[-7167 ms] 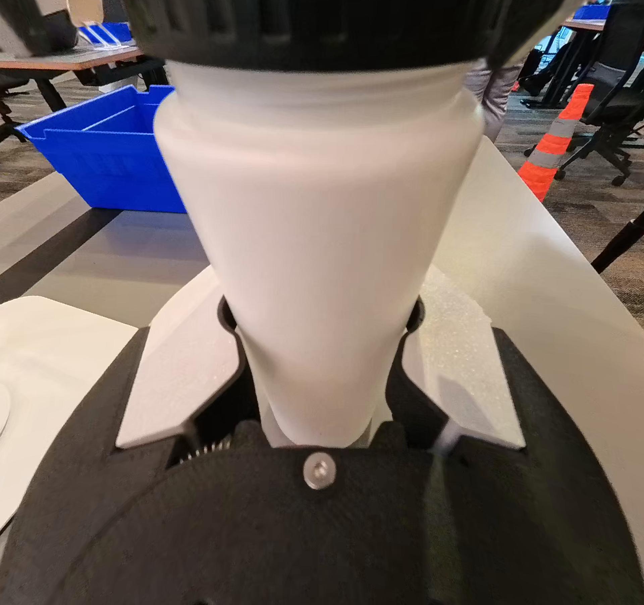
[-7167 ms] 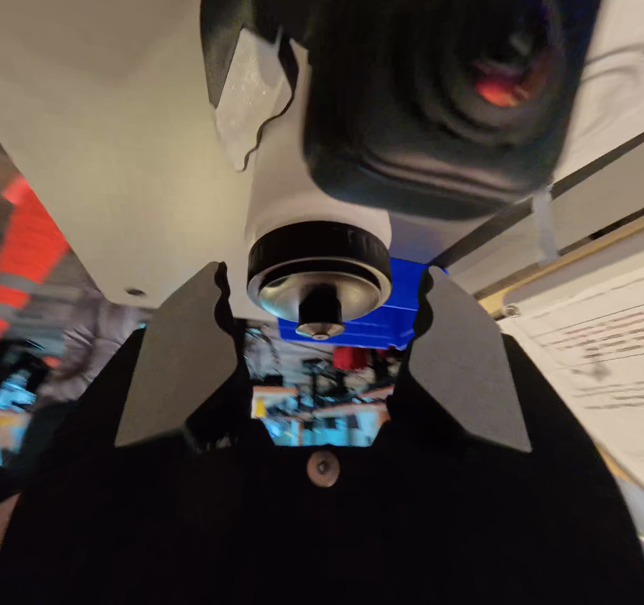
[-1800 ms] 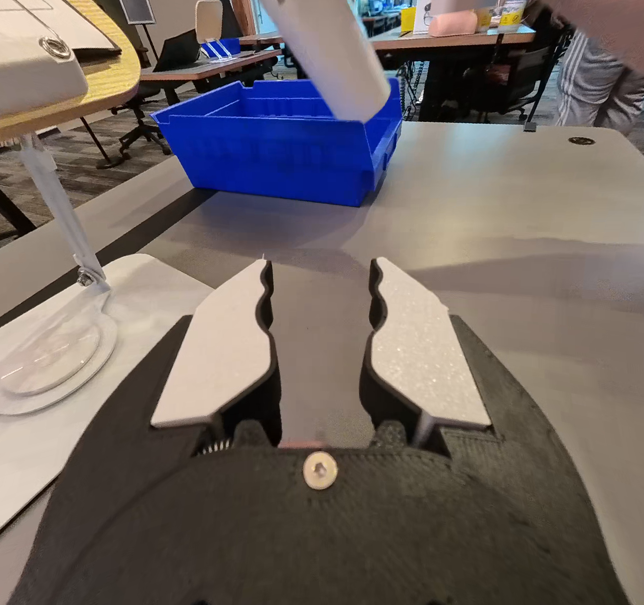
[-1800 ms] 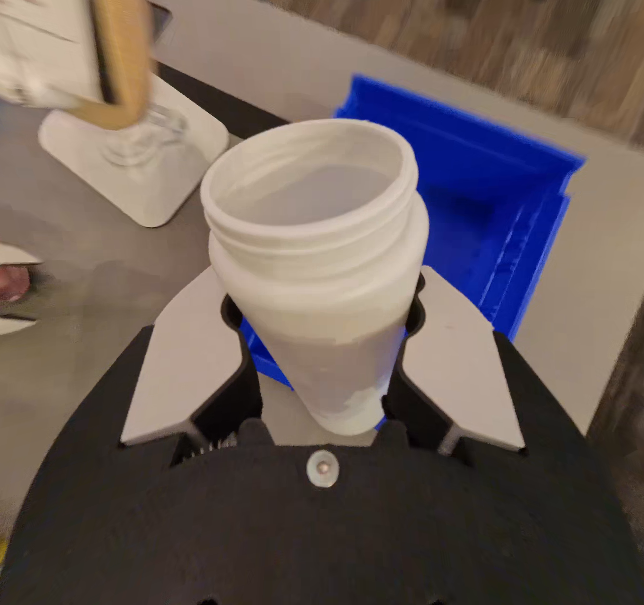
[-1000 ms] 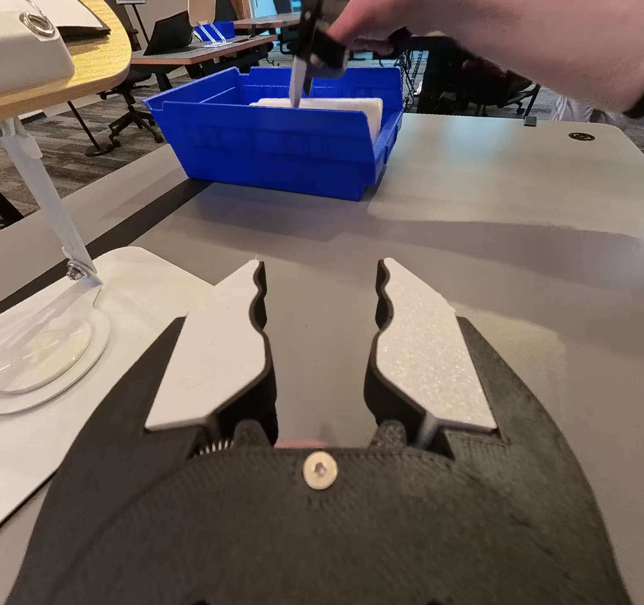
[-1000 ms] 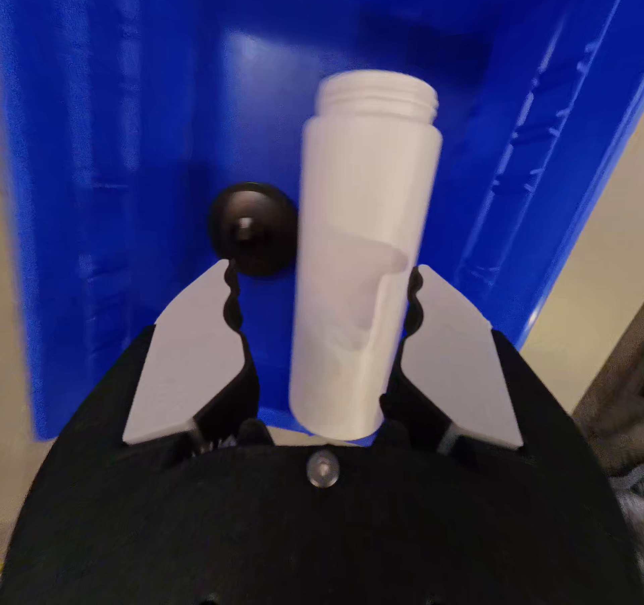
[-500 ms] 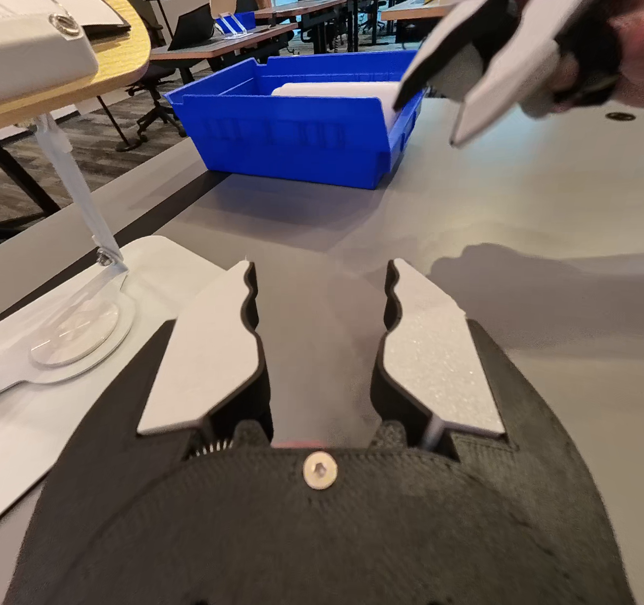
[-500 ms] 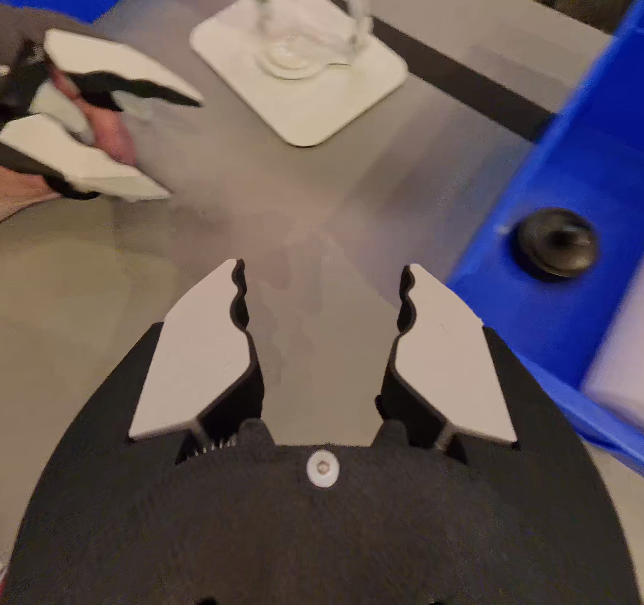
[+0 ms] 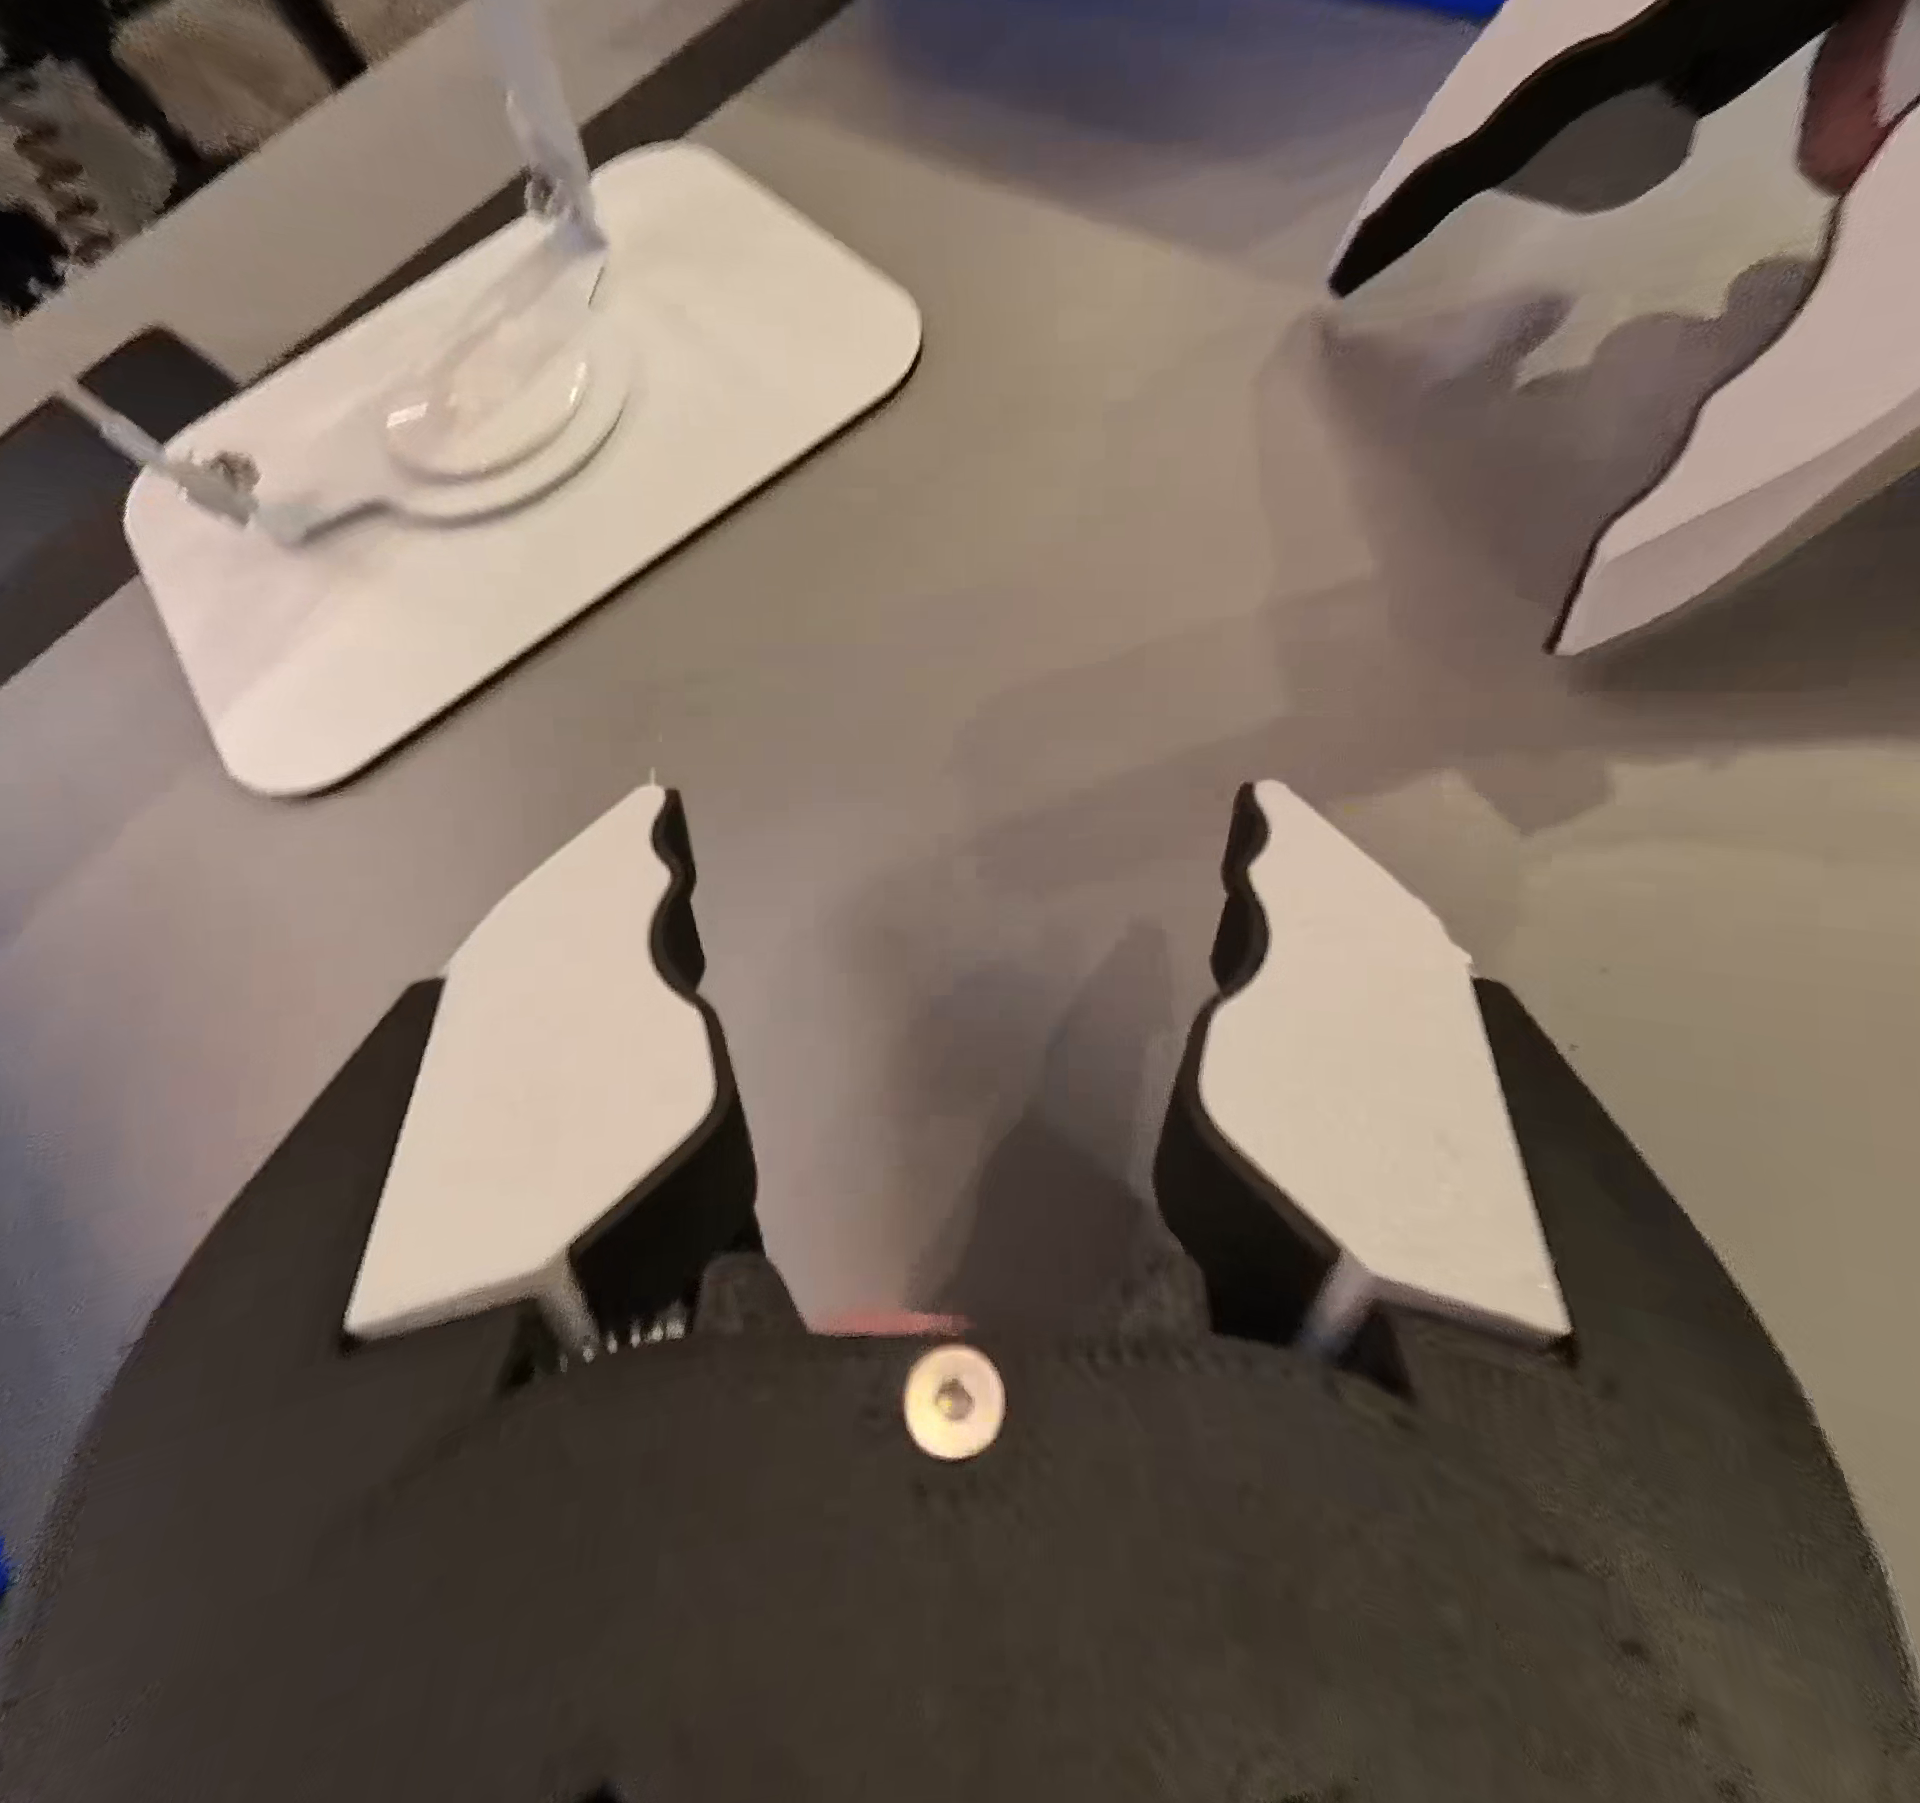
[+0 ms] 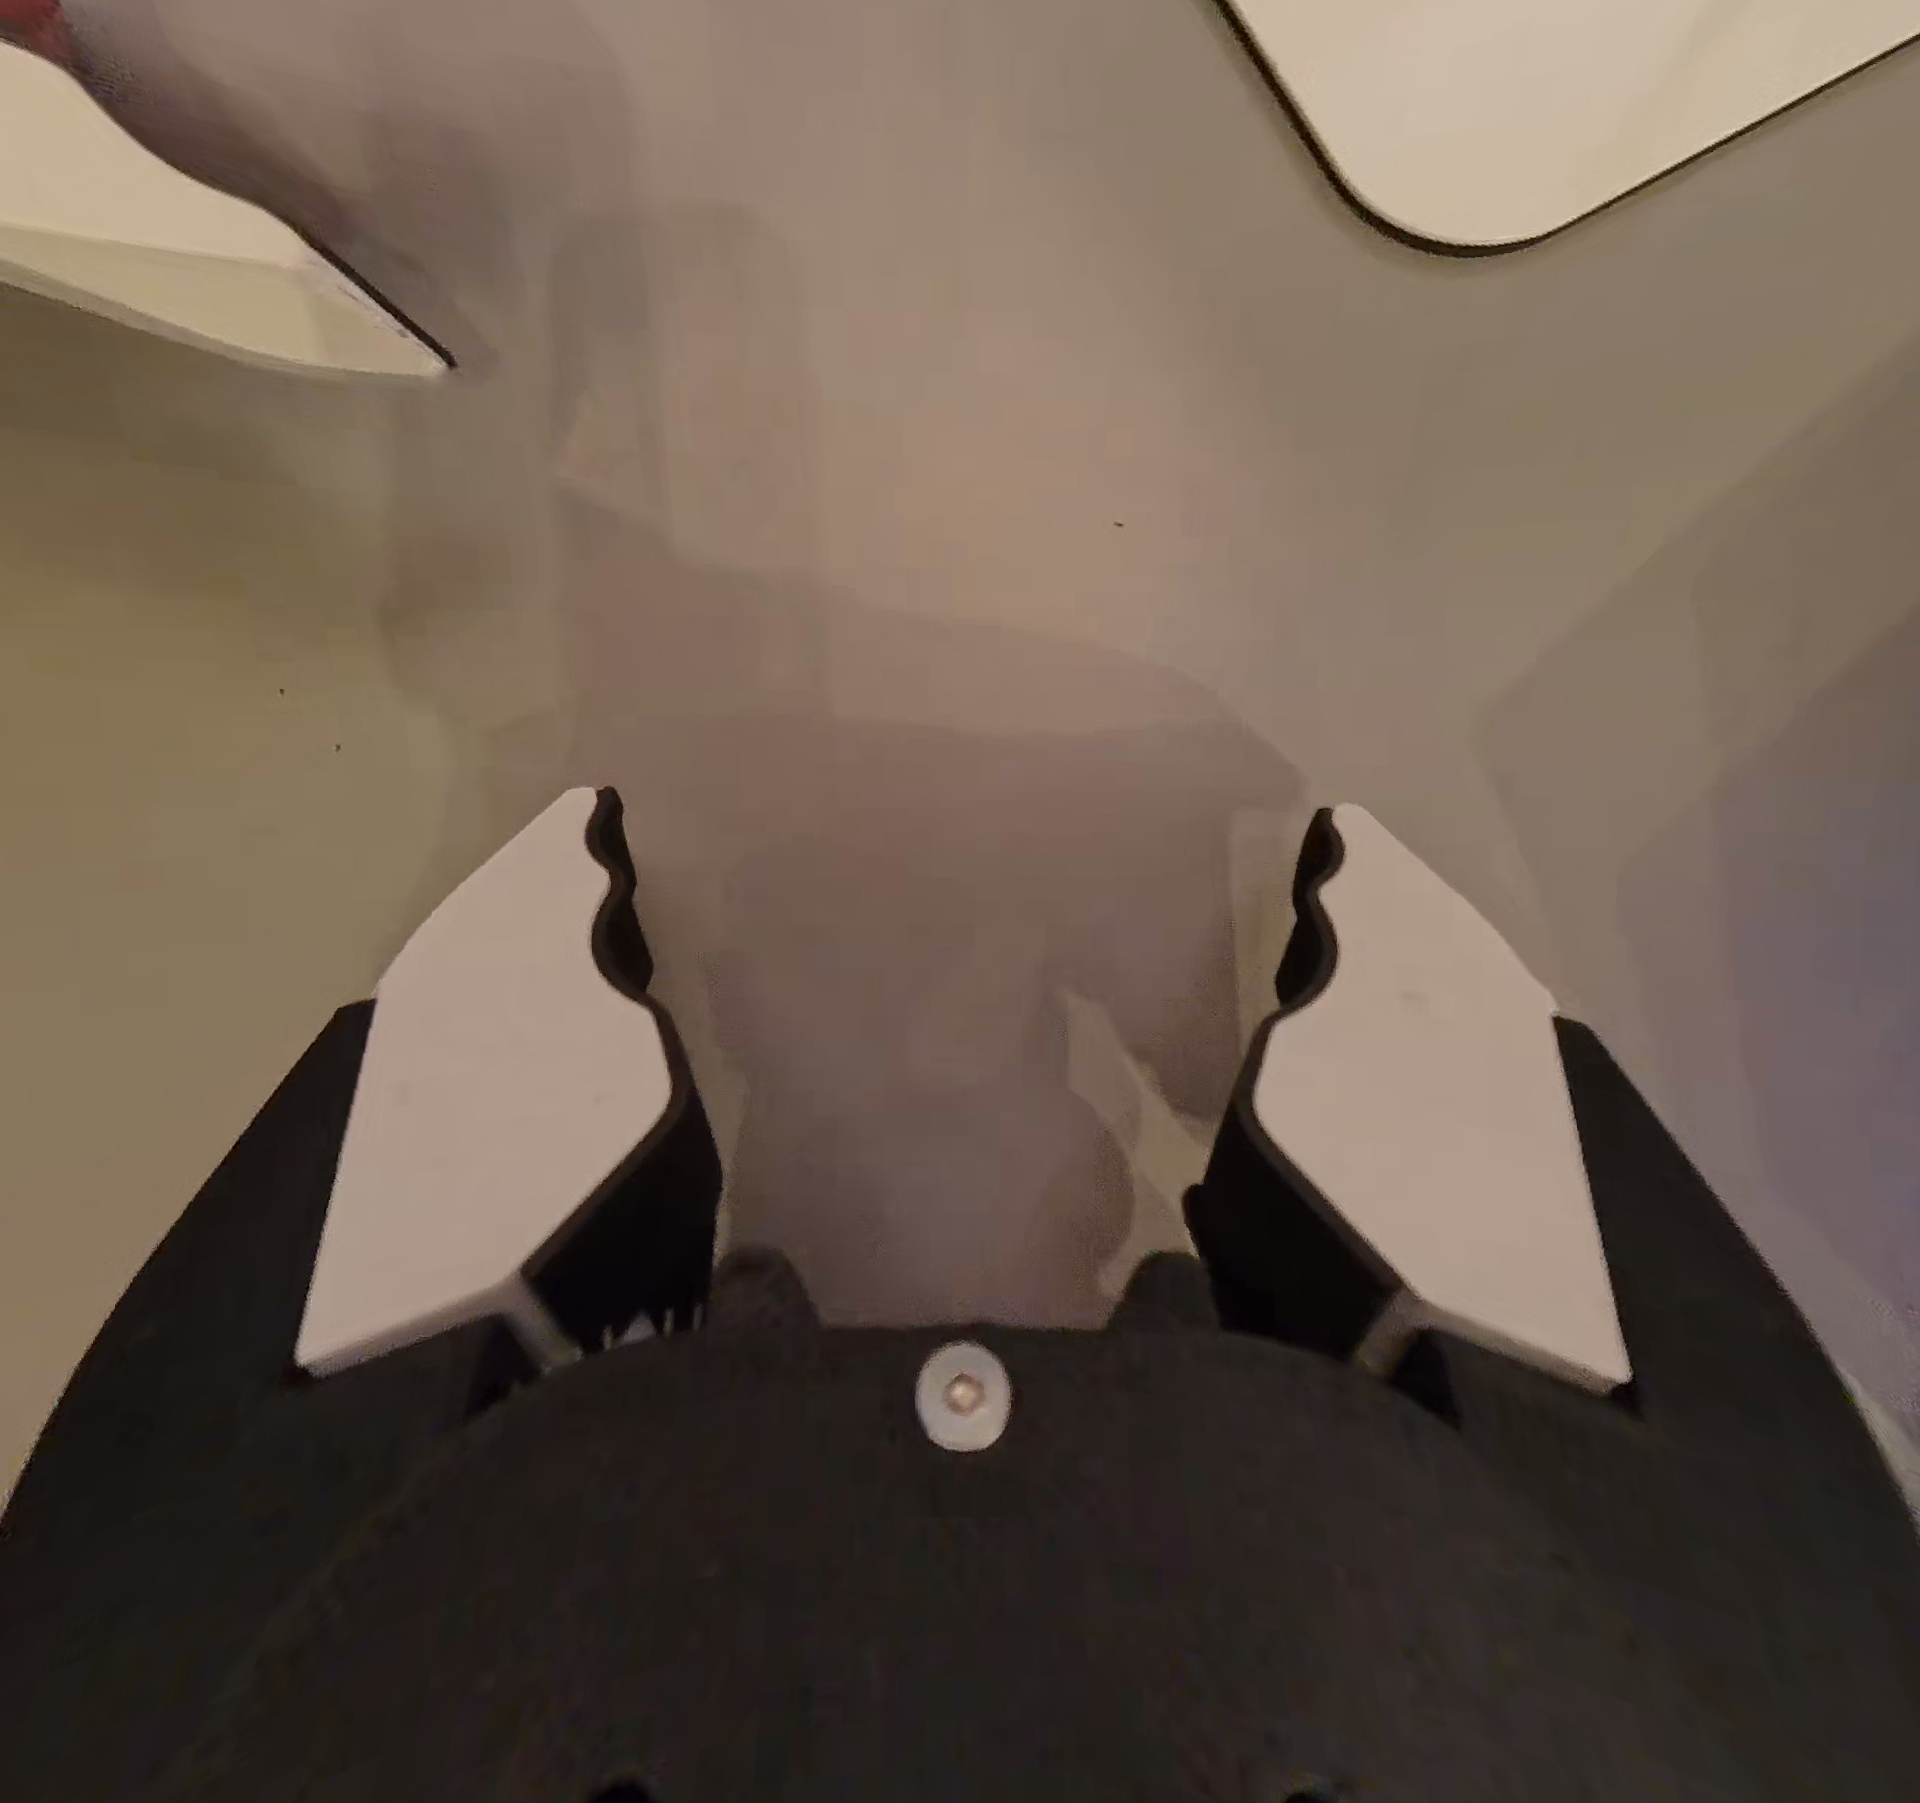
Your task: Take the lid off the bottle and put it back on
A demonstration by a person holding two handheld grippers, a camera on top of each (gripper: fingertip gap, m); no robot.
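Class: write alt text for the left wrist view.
The left tongs hang open and empty over a grey table. The right tongs, also open, enter at upper right; a white stand base sits at upper left.

both wrist views look steeply down, close over the shared grey table (image 9: 1039, 610).

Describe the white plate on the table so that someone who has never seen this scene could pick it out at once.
Start from the grey table. Ahead and to the left of the open left gripper lies a flat white plate with rounded corners. Unlike the white gripper fingers around it, it lies flat on the tabletop and carries a clear round foot with a clear stem rising from it.
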